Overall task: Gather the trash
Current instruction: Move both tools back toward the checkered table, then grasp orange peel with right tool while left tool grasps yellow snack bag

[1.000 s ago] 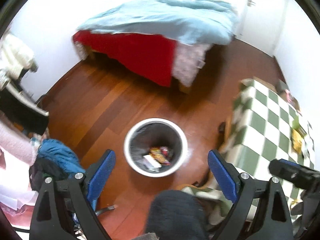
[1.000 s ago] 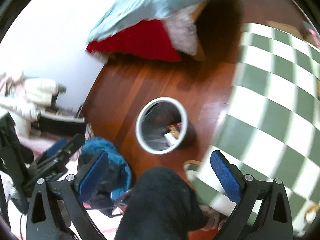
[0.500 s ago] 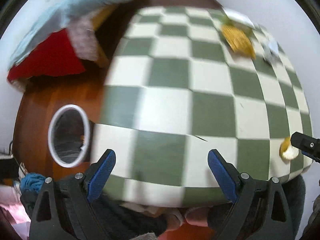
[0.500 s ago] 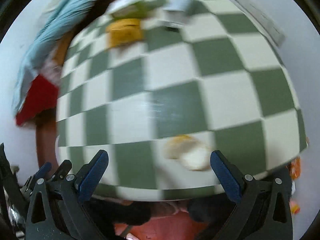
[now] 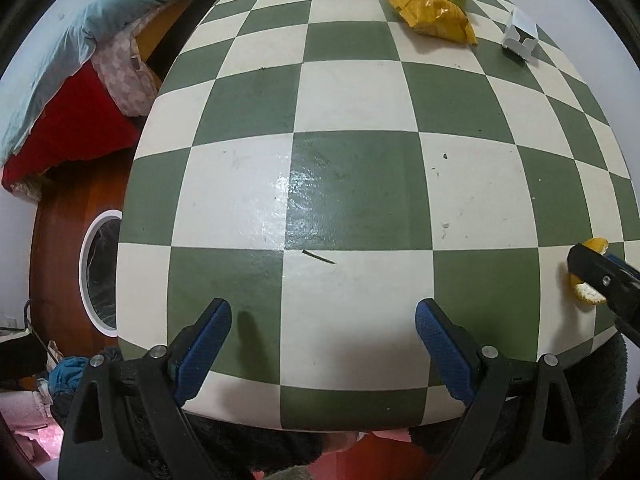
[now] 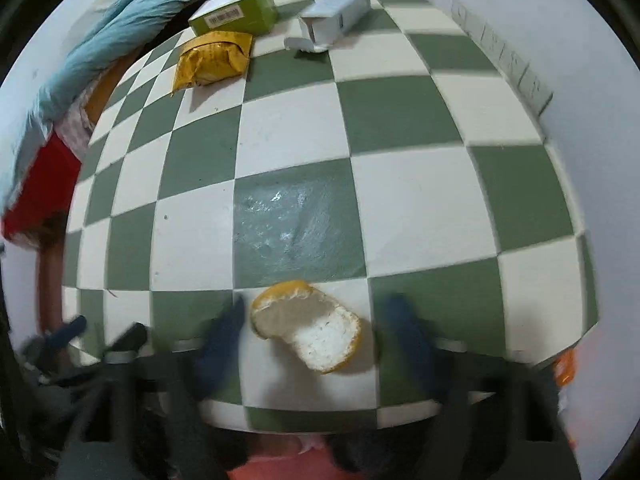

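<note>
A green-and-cream checkered table (image 5: 360, 184) fills both views, set against a white wall, with a bed under a pale blue duvet (image 5: 120, 8) and a red cover (image 5: 68, 132) off to its left. Down on the dark wooden floor beside the table stands a white-rimmed trash bin (image 5: 98, 272), half hidden behind the table edge; its contents cannot be made out.

At the table's far end lie a green box (image 6: 236, 10) bearing a white barcode label whose print is too small to read, a crumpled yellow snack bag (image 6: 212, 62) touching the box's front, and an opened pale blue carton (image 6: 336, 14) just to the right. No brand name is legible on any of them.

A piece of citrus peel (image 6: 308, 326), yellow outside and white inside, rests near the table's near edge. The right gripper (image 6: 312, 336) hovers with its blue pads spread to either side of the peel, apart from it; these fingers are smeared by motion blur. In the left wrist view only slivers of the peel show behind the right gripper's black finger at the frame's right edge.

The left gripper (image 5: 320, 344) hangs over bare table, jaws wide apart, holding nothing. Dark clothing shows below the table edge.
</note>
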`<state>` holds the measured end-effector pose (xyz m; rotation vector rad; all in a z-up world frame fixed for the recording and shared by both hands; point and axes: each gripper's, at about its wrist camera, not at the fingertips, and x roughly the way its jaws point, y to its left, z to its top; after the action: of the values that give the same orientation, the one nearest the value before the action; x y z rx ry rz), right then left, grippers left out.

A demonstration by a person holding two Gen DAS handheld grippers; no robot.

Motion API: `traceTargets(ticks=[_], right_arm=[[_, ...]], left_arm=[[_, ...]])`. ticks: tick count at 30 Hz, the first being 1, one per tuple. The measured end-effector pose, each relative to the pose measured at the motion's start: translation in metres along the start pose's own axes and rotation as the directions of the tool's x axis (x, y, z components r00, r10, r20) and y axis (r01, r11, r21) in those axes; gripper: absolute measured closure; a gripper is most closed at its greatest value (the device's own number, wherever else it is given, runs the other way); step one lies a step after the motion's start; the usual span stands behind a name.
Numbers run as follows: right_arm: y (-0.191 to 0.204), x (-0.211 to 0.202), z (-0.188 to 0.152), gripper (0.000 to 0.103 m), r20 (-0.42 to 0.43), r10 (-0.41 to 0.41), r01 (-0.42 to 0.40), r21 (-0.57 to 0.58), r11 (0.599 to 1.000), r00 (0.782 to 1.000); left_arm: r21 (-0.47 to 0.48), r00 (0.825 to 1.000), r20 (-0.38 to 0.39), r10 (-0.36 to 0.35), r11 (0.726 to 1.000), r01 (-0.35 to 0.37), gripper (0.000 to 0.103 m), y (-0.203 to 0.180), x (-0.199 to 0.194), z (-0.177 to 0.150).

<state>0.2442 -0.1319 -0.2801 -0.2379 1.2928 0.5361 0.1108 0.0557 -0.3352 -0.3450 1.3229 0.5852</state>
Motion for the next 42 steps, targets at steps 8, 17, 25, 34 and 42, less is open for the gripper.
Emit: traceTargets(ticks=[8, 17, 25, 34, 42], right_arm=[[-0.01, -0.012, 0.01, 0.069, 0.017, 0.097, -0.098, 0.065, 0.993, 0.995], [-0.043, -0.011, 0.108, 0.069, 0.085, 0.137, -0.151, 0.186, 0.971, 0.987], [-0.067, 0.024, 0.19, 0.069, 0.043, 0.066, -0.074, 0.236, 0.969, 0.997], [-0.07, 0.046, 0.216, 0.069, -0.02, 0.013, -0.008, 0.213, 0.977, 1.0], [-0.068, 0.048, 0.212, 0.07, -0.024, 0.004, 0.0, 0.193, 0.981, 1.0]], left_arm=[[0.022, 1.0, 0.01, -0.018, 1.0, 0.017, 0.009, -0.011, -0.009, 0.011], [-0.008, 0.991, 0.08, -0.109, 0.994, 0.11, 0.009, -0.04, -0.03, 0.118], [-0.045, 0.981, 0.052, -0.189, 0.981, 0.191, 0.01, -0.061, -0.007, 0.211], [-0.005, 0.988, -0.037, -0.153, 0.988, 0.152, 0.026, -0.087, 0.039, 0.241], [0.024, 0.991, 0.024, -0.134, 0.991, 0.133, 0.048, -0.088, 0.029, 0.23]])
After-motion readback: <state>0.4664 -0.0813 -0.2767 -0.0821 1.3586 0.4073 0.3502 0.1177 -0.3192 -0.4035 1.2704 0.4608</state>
